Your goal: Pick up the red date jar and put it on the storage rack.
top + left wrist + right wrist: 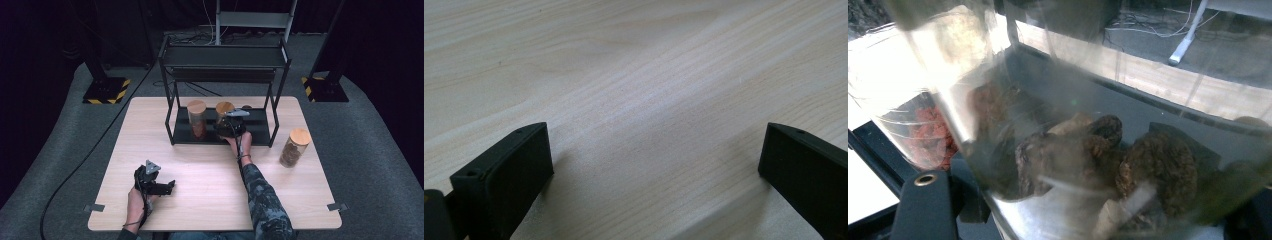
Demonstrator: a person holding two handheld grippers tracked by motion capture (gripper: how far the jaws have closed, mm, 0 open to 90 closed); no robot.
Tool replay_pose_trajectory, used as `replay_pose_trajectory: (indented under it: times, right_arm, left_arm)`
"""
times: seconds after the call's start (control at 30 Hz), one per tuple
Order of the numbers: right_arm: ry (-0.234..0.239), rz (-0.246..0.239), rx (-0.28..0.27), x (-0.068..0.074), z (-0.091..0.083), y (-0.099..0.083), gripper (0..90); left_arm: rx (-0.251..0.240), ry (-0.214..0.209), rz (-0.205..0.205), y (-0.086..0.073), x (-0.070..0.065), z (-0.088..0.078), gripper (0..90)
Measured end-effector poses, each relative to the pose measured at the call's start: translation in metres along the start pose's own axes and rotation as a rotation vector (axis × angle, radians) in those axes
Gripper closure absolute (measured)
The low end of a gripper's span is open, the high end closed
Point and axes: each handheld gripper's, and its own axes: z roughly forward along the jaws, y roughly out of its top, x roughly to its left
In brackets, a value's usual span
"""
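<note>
Dark curtains surround your wooden worktop (210,165). Your right gripper (234,126) fingers pinch the jar (1088,165), probably of dried mushrooms, on the rack's (172,125) bottom shelf; left gripper (159,186) fingers are spread above the worktop.

A pale wooden table (200,165) stands on grey carpet (60,165) in a dark room hung with black curtains (45,30). Two black stand bases with yellow-and-black hazard stripes (106,91) sit on the carpet to either side behind the table. A grey metal frame (254,19) rises at the back, with loose cables (197,36) on the floor near it.
</note>
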Motion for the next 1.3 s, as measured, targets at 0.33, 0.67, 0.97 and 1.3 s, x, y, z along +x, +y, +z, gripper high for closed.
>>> replay_pose_trajectory:
  times: [0.33, 0.67, 0.97, 1.3]
  right_arm:
    - [0.002, -0.007, 0.003, -0.0003, 0.0002, 0.0002, 24.9]
    - [0.006, -0.008, 0.006, -0.0007, -0.0001, 0.0006, 24.8]
    - [0.009, -0.008, 0.014, -0.0016, -0.0019, 0.0012, 24.5]
    - [0.008, -0.002, 0.035, -0.0024, -0.0097, 0.0072, 11.9]
  left_arm:
    - [-0.001, 0.0, 0.0, 0.0, 0.0, 0.0, 0.1]
    - [0.0, 0.0, 0.0, 0.0, 0.0, 0.0, 0.1]
    - [0.001, 0.0, 0.0, 0.0001, 0.0, 0.0, 0.1]
    - [0.0, 0.0, 0.0, 0.0, 0.0, 0.0, 0.0]
